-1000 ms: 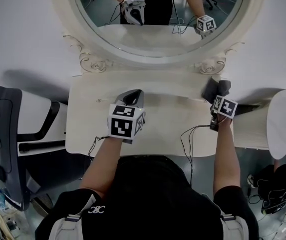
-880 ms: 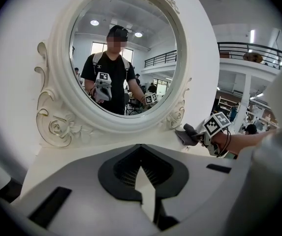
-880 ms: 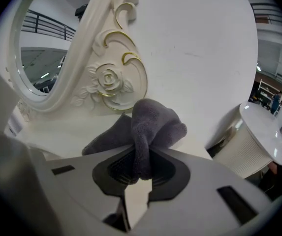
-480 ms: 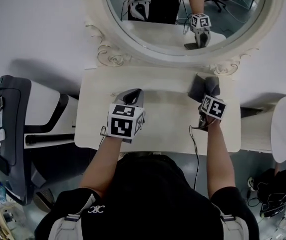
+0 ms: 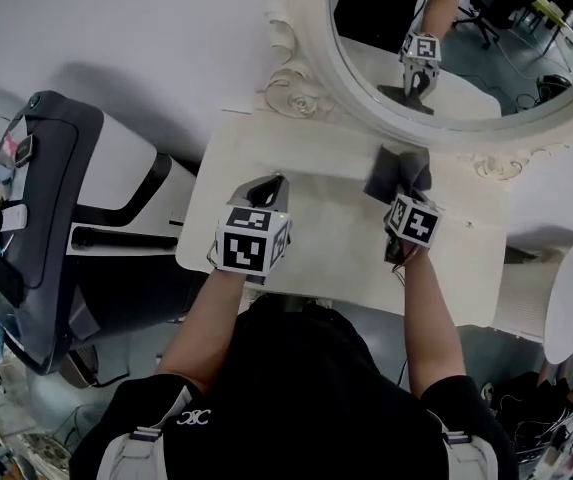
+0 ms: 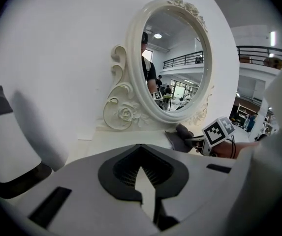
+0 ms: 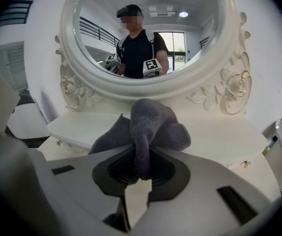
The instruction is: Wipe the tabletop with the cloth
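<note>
Two grippers | right gripper [image 5: 404, 196] clamps cloth [image 5: 391, 168] — looks mid-wipe, tabletop [image 5: 326, 228] rear | left gripper [image 5: 266, 190] closed, empty | nxt — drag cloth flat twd front

Plain white wall [image 5: 146, 18], big oval mirror [image 5: 309, 38] in a carved cream frame. Grey-and-white machine [image 5: 56, 198] off left, maybe a treadmill. Light grey floor [image 5: 131, 353].

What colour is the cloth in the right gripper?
The cloth is dark grey, clearest in the right gripper view.
</note>
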Demonstrator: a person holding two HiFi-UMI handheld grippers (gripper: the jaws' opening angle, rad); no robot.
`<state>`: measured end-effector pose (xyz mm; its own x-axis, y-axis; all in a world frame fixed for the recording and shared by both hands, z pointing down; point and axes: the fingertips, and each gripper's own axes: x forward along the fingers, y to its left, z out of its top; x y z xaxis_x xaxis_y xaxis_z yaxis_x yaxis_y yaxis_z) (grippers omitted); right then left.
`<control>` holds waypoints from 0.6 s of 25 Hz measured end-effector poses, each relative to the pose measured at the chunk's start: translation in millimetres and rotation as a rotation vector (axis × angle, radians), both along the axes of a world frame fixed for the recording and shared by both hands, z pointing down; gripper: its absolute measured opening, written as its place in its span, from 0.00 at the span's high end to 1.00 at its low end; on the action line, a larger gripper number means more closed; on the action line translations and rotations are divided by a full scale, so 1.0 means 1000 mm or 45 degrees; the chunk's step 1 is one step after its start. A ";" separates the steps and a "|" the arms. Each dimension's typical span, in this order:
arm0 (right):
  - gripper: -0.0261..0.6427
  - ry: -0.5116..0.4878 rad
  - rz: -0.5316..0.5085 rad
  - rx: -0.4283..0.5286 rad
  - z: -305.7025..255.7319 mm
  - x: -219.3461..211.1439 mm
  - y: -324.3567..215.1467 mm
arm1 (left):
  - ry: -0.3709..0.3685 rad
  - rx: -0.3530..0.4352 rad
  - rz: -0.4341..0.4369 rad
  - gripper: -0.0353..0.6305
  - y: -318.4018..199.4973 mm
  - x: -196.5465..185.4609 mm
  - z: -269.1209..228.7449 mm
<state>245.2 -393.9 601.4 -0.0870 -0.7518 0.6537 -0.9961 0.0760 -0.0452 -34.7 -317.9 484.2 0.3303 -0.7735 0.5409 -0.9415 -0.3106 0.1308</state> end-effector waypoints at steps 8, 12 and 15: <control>0.88 0.001 -0.215 0.016 -0.003 -0.112 -0.005 | 0.001 0.002 -0.125 0.95 0.017 -0.063 0.004; 0.88 -0.040 -0.307 0.004 -0.004 -0.178 -0.003 | 0.001 0.011 -0.180 0.95 0.023 -0.095 0.001; 0.88 -0.064 -0.398 -0.013 -0.004 -0.232 0.001 | -0.001 0.017 -0.214 0.95 0.027 -0.118 0.001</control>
<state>13.6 -392.9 597.3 -0.3451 -0.6771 0.6499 -0.9211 0.3772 -0.0962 -152.6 -290.7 484.8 0.1951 -0.8252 0.5301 -0.9805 -0.1502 0.1270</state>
